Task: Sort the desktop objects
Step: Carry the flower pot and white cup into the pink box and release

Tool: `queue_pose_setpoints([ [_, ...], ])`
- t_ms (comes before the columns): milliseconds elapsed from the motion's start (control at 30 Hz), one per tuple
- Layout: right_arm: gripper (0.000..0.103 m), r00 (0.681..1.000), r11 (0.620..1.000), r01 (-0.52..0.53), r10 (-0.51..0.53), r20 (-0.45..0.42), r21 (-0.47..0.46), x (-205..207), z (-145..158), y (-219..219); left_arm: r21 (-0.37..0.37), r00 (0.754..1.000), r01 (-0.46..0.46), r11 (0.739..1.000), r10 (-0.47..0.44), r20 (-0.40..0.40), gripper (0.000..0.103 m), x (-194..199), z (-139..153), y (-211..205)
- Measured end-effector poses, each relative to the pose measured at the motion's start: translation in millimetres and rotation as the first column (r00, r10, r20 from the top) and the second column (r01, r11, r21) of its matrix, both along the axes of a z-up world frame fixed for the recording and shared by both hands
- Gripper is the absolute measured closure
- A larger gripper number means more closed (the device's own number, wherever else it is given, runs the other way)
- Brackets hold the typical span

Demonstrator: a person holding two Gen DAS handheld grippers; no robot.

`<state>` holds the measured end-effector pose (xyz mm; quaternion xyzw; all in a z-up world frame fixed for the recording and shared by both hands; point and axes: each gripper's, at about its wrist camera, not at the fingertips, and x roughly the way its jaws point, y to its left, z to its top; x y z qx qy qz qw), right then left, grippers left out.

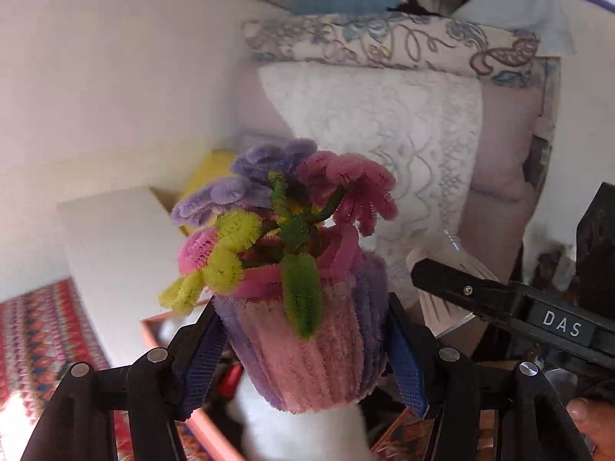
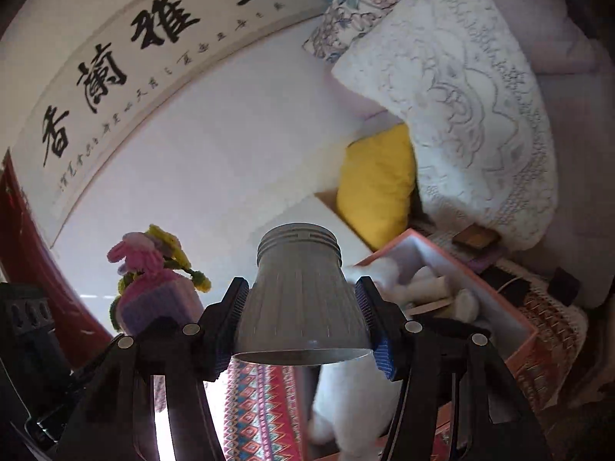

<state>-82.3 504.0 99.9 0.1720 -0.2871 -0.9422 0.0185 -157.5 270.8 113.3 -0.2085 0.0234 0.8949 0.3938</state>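
Note:
My left gripper (image 1: 303,345) is shut on a fuzzy pipe-cleaner flower pot (image 1: 307,349), pink and purple, with purple, pink, yellow and green pipe-cleaner flowers on top. It hangs in the air, tilted a little. In the right wrist view the same flower pot (image 2: 153,296) shows at the lower left. My right gripper (image 2: 303,319) is shut on a grey ribbed cup (image 2: 303,296), held upside down with its threaded narrow end pointing away. The right gripper's finger (image 1: 480,299) reaches in from the right edge of the left wrist view.
An orange-rimmed open box (image 2: 496,299) with white plush items sits below on a red patterned cloth (image 2: 261,403). Behind are a yellow cushion (image 2: 376,188), a white lace pillow (image 2: 469,96), a floral pillow (image 1: 384,42), a white block (image 1: 115,253) and a calligraphy scroll (image 2: 153,57).

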Motion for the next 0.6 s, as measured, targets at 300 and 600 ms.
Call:
queue_pose_setpoints([
  [300,0.017,0.971,0.991,0.133,-0.132,0.201,0.008,-52.5,-68.6,58.9,-0.054,0.998,0.021,0.998,-0.018,0.059,0.002,-55.2,-27.9,68.1],
  [600,0.016,0.974,0.995,0.102,-0.102,0.203,0.015,-54.7,-77.7,39.4,-0.048,0.983,-0.105,0.993,0.111,0.147,0.002,-63.7,-54.0,9.8],
])
